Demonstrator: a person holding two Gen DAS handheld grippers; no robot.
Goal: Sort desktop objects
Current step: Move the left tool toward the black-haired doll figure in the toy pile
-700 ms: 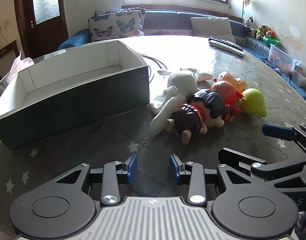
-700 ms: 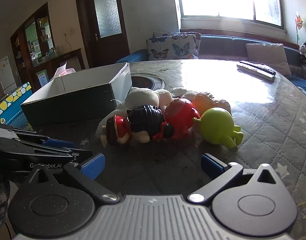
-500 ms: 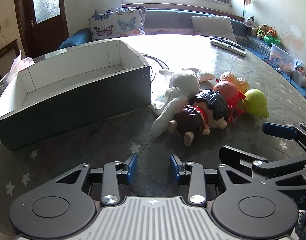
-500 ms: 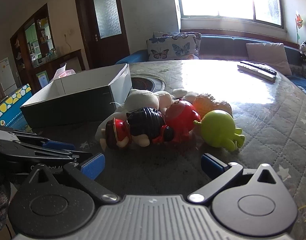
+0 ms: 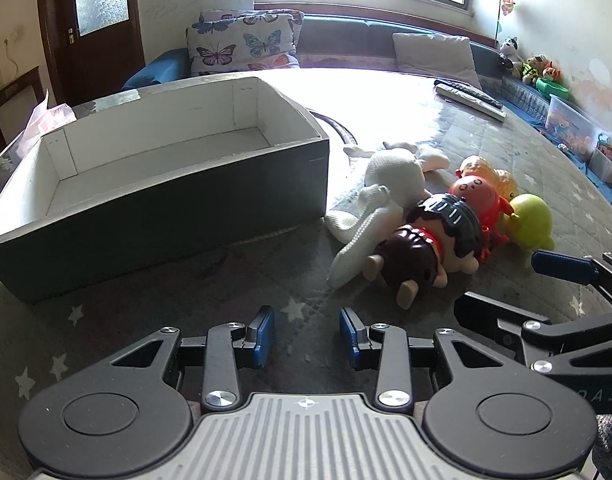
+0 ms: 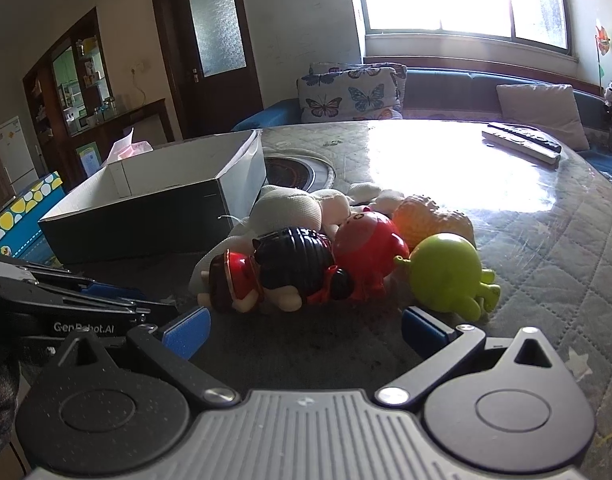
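A heap of toys lies on the quilted table: a dark-haired doll [image 5: 429,246] [image 6: 282,270], a red pig figure [image 5: 479,196] [image 6: 369,246], a green figure [image 5: 529,220] [image 6: 445,272], an orange toy [image 6: 429,216] and a white plush [image 5: 385,188] [image 6: 294,210]. Left of them stands an empty dark box with a white inside [image 5: 154,168] [image 6: 158,196]. My left gripper [image 5: 306,336] is open, low over bare table in front of the box. My right gripper [image 6: 304,330] is open wide, just short of the doll and green figure, nothing between its fingers.
Two remote controls [image 5: 469,98] [image 6: 521,142] lie at the table's far right. A round burner ring [image 6: 298,170] is set in the table behind the box. A sofa with butterfly cushions [image 5: 242,46] runs along the far wall.
Both grippers have drawn a little closer to the toys and box, which now look slightly larger and lower in view. Jaws unchanged; nothing on the table has moved.
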